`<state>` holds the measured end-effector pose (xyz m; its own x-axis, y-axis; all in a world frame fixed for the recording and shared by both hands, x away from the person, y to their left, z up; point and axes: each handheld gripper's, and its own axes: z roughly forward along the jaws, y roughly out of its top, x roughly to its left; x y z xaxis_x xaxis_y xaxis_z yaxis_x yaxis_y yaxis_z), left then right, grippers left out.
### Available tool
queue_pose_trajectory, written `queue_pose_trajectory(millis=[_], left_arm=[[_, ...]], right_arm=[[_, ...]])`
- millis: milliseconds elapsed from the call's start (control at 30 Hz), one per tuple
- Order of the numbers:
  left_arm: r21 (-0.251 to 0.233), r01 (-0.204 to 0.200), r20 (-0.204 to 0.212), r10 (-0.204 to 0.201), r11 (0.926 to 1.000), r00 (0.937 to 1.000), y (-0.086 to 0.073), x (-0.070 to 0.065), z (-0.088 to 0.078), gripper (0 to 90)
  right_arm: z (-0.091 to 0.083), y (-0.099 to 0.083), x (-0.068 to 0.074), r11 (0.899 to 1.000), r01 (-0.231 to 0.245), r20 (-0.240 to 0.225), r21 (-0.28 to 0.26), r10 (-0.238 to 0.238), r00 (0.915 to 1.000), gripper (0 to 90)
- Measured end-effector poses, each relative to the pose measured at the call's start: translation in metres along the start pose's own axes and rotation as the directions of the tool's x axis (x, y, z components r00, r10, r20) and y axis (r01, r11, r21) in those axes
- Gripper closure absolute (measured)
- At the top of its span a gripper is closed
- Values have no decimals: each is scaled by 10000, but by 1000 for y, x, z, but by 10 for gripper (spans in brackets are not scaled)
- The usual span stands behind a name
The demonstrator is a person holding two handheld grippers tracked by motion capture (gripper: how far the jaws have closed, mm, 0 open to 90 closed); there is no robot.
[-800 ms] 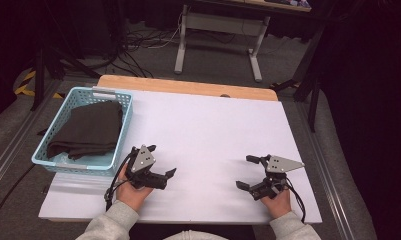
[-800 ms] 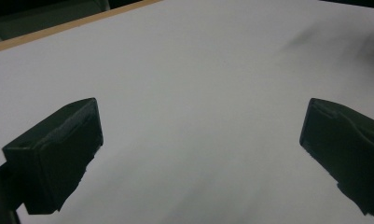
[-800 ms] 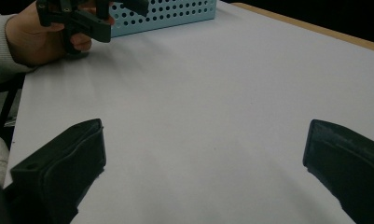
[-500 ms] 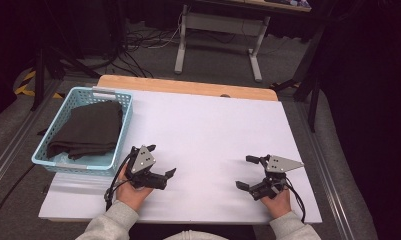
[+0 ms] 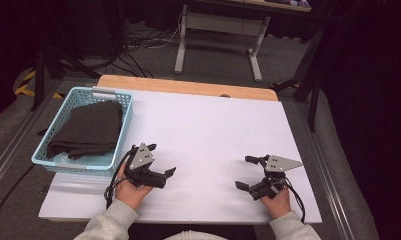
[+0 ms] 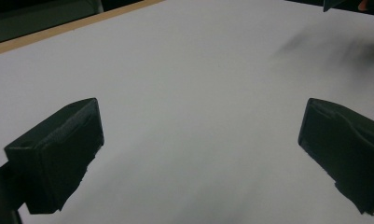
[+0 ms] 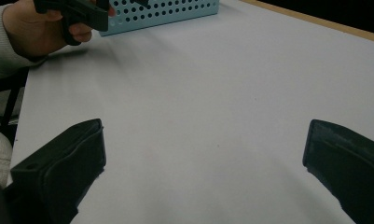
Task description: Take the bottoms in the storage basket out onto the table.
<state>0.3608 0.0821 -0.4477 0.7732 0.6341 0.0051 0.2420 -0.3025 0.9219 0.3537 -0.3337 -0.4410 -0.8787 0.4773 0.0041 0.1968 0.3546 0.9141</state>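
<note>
Seen from above, a person sat at the near edge of a white worktop (image 5: 213, 125), holding the left tongs (image 5: 160, 161) and the right tongs (image 5: 247, 172) low over its near part, well apart from each other. A pale blue basket (image 5: 119, 131) stood at the worktop's left side with a dark folded cloth (image 5: 85, 129) lying inside it. The high view alone showed that cloth, along with the strip of bare wood (image 5: 188, 86) along the far edge and the cables on the floor (image 5: 148, 42) beyond.

The left gripper view looked along its own two black jaws, spread wide with nothing but white surface between them; a dark corner of the other tool (image 6: 350, 4) sat at the top right. The right gripper view likewise showed wide-spread, empty jaws, and farther off the left hand (image 7: 40, 25) in a grey sleeve gripping its tool just beside the basket's perforated wall (image 7: 175, 11).

Both forearms came in from the bottom of the high view, the left hand tilted so the tongs aimed right, the right hand turned so the tongs pointed left.
</note>
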Motion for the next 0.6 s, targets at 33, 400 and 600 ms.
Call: queue_pose_trajectory(millis=[33,400,600], left_arm=[[35,9,-65,-8,10000,10000,1,0,-1,10],[180,56,-77,-54,9998,10000,8,3,-5,25],[250,105,56,-106,9996,9999,13,4,-7,32]], right_arm=[[0,0,0,10000,3,-6,-6,-3,10000,2],[1,0,0,10000,-39,-82,75,40,10000,5],[2,0,0,9999,-82,-96,124,84,9999,5]])
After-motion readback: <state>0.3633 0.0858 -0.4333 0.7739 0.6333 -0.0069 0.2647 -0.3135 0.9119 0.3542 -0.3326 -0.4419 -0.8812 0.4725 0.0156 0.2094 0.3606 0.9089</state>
